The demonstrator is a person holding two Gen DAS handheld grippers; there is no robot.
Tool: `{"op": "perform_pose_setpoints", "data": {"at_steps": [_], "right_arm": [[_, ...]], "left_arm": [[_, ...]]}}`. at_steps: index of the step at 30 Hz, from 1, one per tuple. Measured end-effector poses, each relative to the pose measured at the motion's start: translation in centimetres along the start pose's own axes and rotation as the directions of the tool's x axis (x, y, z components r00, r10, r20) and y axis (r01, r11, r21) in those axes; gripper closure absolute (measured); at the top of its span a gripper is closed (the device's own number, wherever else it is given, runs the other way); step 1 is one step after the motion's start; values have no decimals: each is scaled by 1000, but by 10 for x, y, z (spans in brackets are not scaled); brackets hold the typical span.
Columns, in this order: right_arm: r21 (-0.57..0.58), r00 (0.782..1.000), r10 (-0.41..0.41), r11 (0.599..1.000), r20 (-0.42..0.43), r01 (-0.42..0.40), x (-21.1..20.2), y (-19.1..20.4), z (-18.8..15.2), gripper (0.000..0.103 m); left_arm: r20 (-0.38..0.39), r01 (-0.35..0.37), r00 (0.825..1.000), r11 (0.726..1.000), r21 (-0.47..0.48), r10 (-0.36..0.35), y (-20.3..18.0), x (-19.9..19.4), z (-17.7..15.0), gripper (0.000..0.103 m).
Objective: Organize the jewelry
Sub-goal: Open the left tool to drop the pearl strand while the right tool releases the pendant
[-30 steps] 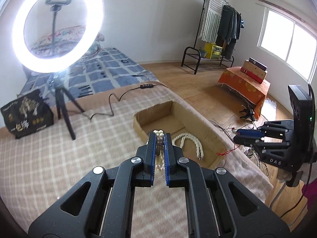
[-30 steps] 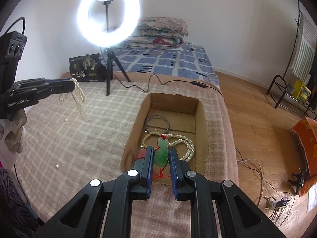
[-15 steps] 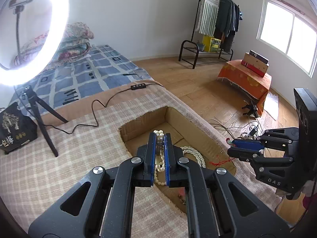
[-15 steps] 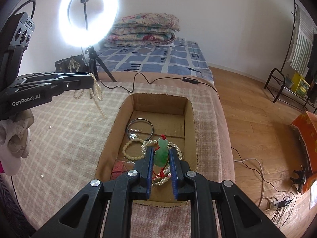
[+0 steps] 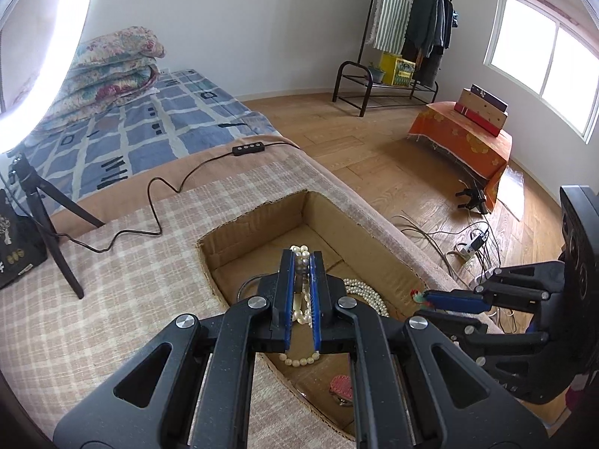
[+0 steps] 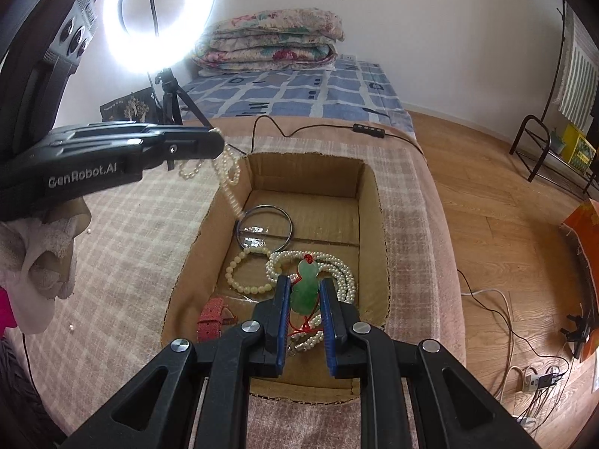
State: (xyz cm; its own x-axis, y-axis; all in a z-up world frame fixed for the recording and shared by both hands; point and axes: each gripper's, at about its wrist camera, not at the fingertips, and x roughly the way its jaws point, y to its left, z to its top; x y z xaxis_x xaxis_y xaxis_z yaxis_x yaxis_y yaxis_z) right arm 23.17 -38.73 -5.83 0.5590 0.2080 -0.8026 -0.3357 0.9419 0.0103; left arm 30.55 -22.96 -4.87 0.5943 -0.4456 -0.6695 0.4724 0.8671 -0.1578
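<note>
Both grippers are now over the box [image 6: 374, 202]: left gripper [image 5: 301, 262] pinching pearls [image 6: 228, 172], right gripper [image 6: 305, 292] pinching a pendant [image 6: 306, 290]

ring light [image 6: 159, 18] on tripod [image 6: 172, 89], lit, beside a black bag [image 6: 129, 108]. folded quilts [image 6: 269, 43] rest on a blue checked bed [image 5: 149, 134]. clothes rack [image 5: 408, 33] (far wall) stands near the window [image 5: 543, 56].
</note>
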Motion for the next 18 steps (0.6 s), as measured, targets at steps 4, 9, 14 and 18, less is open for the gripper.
{"op": "perform_pose_setpoints", "data": {"at_steps": [4,9,14,18], "right_arm": [[-1,1000,5,1000,-6,-5,4,0,-2,89],[-2,1000,13,1000,-4,-13,6,0,-2,87],[-13,1000,-15,1000,6,15,3,5,-2,53],[-18,999,-45,999,26,45,-2,12,-3,26]], "left_arm": [[-3,3,1000,1000,-4,-3,1,3,2,98],[-2,5,1000,1000,-3,-5,1,7,6,98],[7,-13,1000,1000,-2,13,1,4,7,70],[35,-39,999,999,14,38,1,-6,7,59]]}}
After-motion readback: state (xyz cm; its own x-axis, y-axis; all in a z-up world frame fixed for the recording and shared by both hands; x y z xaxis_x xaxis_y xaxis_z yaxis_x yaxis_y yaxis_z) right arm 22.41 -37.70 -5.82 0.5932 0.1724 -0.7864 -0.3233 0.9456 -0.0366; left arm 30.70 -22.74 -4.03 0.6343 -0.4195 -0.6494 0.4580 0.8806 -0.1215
